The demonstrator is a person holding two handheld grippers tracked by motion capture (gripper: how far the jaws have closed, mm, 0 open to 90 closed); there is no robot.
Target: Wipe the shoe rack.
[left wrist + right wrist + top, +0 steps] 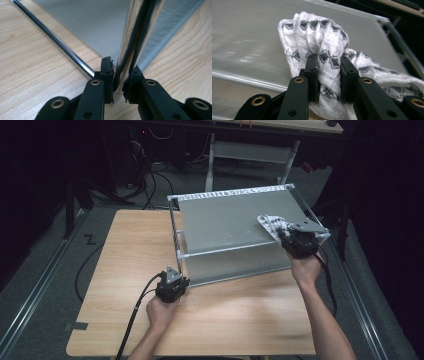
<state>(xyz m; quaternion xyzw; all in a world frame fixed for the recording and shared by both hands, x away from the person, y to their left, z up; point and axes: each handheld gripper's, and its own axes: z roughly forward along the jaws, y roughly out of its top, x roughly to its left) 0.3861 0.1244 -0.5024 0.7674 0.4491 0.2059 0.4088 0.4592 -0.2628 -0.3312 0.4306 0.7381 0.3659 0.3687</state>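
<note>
Here the white cloth (322,47) with its small dark woven pattern lies bunched on the grey top shelf (225,220) of a two-tier rack (176,232), near the shelf's right edge in the high view (270,223). The right gripper (328,72) has it: in the right gripper view the two black jaws pinch a thick fold of the fabric between them, the cloth bulging above and to both sides of the pads and spilling down below them. In the high view the right gripper (285,234) sits just over the right end of the shelf, the person's right hand (305,267) behind it and the cloth reaching out from its front toward the middle of the shelf. The shelf surface close to the cloth looks streaked and blurred in the right gripper view.

The left gripper (119,82) is at the rack's near left corner. In the left gripper view its jaws clamp on a shiny upright metal post (133,42) of the frame, one pad on each side, with a white foot at the post's base just between them. A low chrome rail (56,41) runs from that corner across the wooden table (130,250). In the high view the left gripper (174,281) rests low on the table by that corner, the left hand (161,312) behind it and its black cable trailing toward the table's near edge.
</note>
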